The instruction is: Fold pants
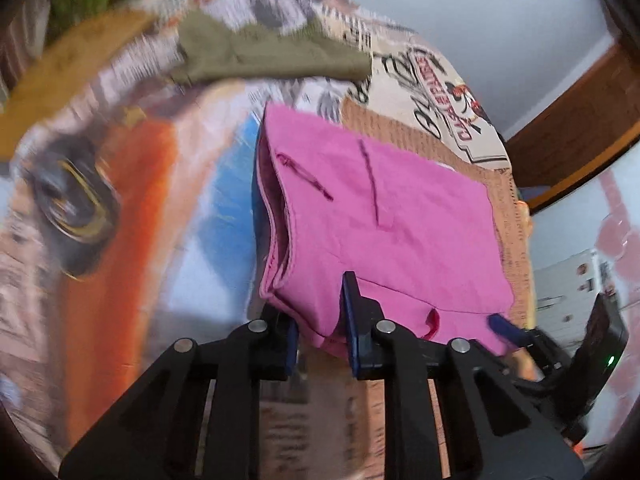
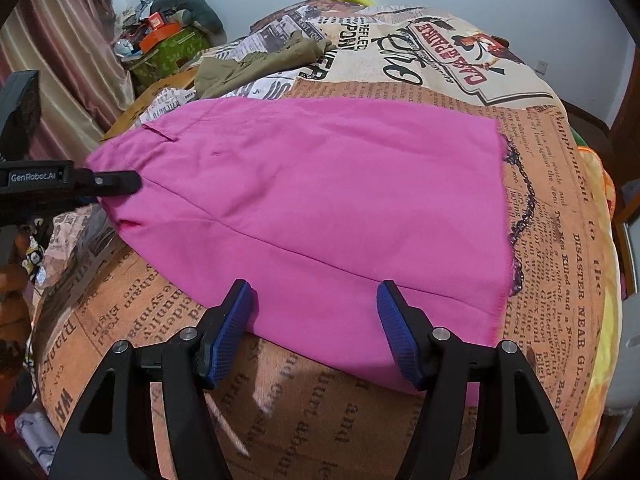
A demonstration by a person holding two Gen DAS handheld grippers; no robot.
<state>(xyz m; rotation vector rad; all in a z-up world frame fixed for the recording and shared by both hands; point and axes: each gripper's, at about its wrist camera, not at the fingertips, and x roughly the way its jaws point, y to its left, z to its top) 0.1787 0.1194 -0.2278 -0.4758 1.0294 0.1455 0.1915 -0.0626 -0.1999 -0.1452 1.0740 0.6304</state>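
Note:
Pink pants (image 2: 320,192) lie folded flat on a bed with a newspaper-print cover (image 2: 560,216). In the left wrist view the pants (image 1: 380,216) show their waistband and pockets. My left gripper (image 1: 320,320) is shut on the near waist corner of the pants; it also shows in the right wrist view (image 2: 116,180) at the pants' left end. My right gripper (image 2: 314,300) is open, its blue pads either side of the pants' near edge, holding nothing. Its blue fingertip (image 1: 504,328) shows in the left wrist view.
Olive green pants (image 2: 260,64) lie crumpled at the far side of the bed. A green box (image 2: 168,52) with clutter stands beyond the bed's far left corner, beside a curtain (image 2: 68,60). A wooden frame (image 1: 576,136) runs along the right.

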